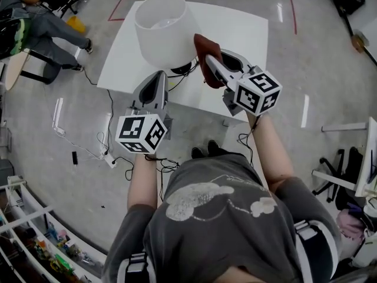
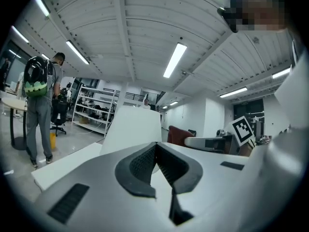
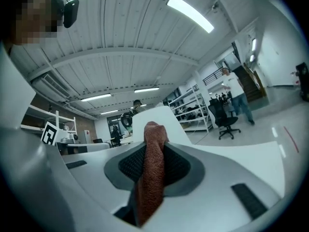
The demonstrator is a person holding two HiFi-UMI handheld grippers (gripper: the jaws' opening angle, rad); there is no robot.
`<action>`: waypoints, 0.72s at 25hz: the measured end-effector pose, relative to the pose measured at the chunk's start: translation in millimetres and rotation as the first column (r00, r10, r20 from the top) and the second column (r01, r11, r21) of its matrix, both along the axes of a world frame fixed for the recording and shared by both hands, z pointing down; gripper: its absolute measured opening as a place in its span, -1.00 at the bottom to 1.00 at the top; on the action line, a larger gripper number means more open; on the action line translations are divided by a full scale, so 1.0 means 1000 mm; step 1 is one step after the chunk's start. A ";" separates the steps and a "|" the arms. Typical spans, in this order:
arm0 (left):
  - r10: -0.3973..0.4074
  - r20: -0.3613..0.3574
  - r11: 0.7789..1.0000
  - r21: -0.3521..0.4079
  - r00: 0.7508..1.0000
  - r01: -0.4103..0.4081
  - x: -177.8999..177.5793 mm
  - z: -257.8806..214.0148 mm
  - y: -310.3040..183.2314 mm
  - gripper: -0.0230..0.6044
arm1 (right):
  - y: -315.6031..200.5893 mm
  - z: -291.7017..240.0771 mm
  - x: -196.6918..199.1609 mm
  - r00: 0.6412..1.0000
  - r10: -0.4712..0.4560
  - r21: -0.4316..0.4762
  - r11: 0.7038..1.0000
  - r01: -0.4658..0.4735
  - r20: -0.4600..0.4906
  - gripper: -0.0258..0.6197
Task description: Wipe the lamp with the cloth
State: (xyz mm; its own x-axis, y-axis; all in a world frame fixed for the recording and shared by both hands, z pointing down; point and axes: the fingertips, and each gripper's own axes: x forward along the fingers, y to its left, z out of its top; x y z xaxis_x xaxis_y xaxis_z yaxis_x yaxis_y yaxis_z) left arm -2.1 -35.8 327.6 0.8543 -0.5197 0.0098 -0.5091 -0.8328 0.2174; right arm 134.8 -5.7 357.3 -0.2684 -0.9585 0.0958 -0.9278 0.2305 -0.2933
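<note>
Cloth (image 3: 150,178) sits pinched in the closed right gripper (image 1: 208,62), beside the lamp (image 1: 160,31).

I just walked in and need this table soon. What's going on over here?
A person stands at a white table with a two-jaw gripper in each hand, set to wipe the white lamp standing on it. The right gripper is clamped on a reddish-brown cloth, held right beside the lampshade; I can't tell whether the cloth touches it. The left gripper is shut with nothing in it, pointing at the lamp from the near side.
</note>
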 end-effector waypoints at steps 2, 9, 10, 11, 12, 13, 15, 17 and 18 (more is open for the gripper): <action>-0.021 -0.011 1.000 0.012 1.000 0.022 0.002 -0.011 -0.001 -0.90 | -0.004 -0.022 -0.003 0.999 -0.041 0.038 0.998 0.042 -0.029 -0.65; -0.065 -0.042 0.997 0.041 0.997 0.067 -0.007 -0.033 -0.014 -0.90 | -0.035 -0.064 -0.025 0.990 -0.122 0.112 0.985 0.129 -0.068 -0.65; -0.067 -0.046 0.997 0.044 0.997 0.069 -0.013 -0.035 -0.020 -0.90 | -0.041 -0.067 -0.031 0.990 -0.122 0.116 0.985 0.129 -0.069 -0.65; -0.065 -0.050 0.997 0.047 0.997 0.068 -0.019 -0.037 -0.026 -0.90 | -0.047 -0.070 -0.036 0.990 -0.118 0.118 0.985 0.126 -0.072 -0.65; -0.061 -0.053 0.997 0.050 0.997 0.063 -0.024 -0.039 -0.032 -0.90 | -0.052 -0.070 -0.040 0.991 -0.110 0.118 0.986 0.118 -0.076 -0.65; -0.053 -0.055 0.997 0.050 0.997 0.056 -0.028 -0.039 -0.039 -0.90 | -0.056 -0.069 -0.043 0.992 -0.098 0.116 0.987 0.107 -0.079 -0.65; -0.027 -0.055 0.999 0.043 0.998 0.030 -0.033 -0.036 -0.050 -0.90 | -0.061 -0.065 -0.044 0.996 -0.060 0.115 0.991 0.068 -0.073 -0.65; 0.013 -0.051 0.999 0.030 0.999 -0.011 -0.035 -0.029 -0.059 -0.90 | -0.060 -0.060 -0.043 0.999 -0.014 0.119 0.993 0.019 -0.048 -0.65; 0.035 -0.048 0.999 0.021 0.998 -0.034 -0.035 -0.026 -0.062 -0.90 | -0.057 -0.056 -0.043 0.999 0.007 0.118 0.993 -0.003 -0.034 -0.65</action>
